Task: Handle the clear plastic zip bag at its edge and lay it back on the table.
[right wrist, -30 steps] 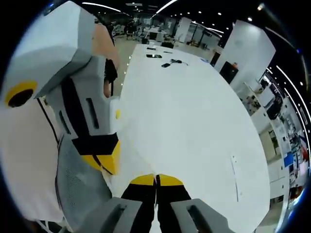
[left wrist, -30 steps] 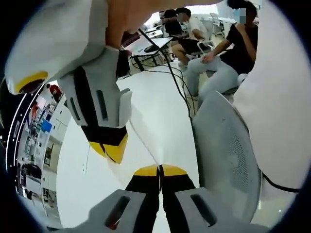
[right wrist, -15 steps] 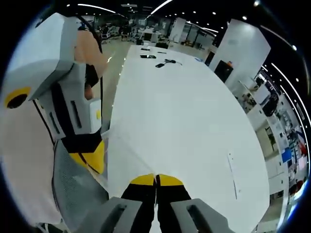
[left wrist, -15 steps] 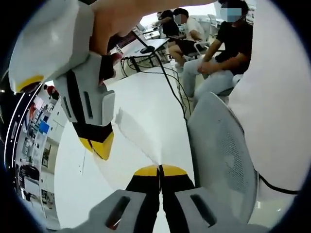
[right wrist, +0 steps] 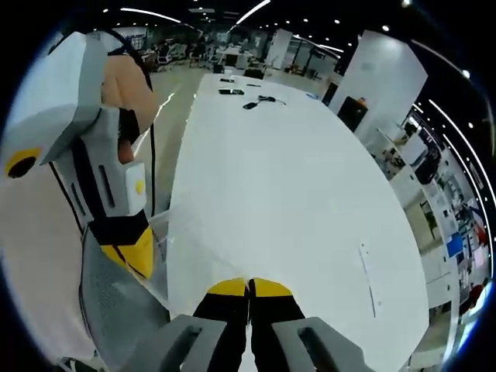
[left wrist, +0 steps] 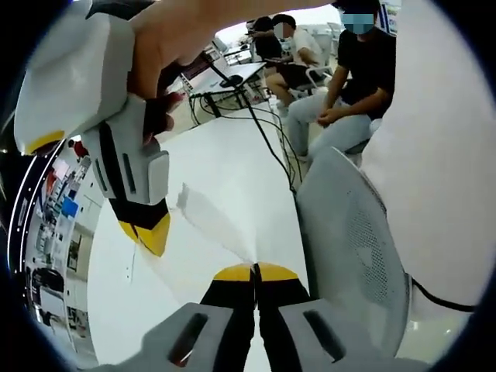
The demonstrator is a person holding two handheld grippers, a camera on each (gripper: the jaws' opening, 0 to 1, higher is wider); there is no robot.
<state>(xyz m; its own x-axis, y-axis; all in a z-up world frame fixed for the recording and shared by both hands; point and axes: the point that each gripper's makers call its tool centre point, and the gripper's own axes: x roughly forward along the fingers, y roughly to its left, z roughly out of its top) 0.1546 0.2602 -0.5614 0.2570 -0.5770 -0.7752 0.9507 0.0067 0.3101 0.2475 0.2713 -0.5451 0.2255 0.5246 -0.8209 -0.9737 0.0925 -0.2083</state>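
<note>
Bag (left wrist: 208, 225) now wider between tongs (left wrist: 255, 271)

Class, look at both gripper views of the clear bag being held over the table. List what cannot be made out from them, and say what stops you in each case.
- Clear zip bag, left gripper view: see-through against the white table, so its outline is faint.
- Bag's pinched edge: hidden between the shut yellow tips of the left gripper and right gripper.
- Items at the table's far end, right gripper view: too small to name.

Left gripper (left wrist: 254, 271) fingers (left wrist: 232, 273) pinch the clear bag (left wrist: 205, 225) edge.
</note>
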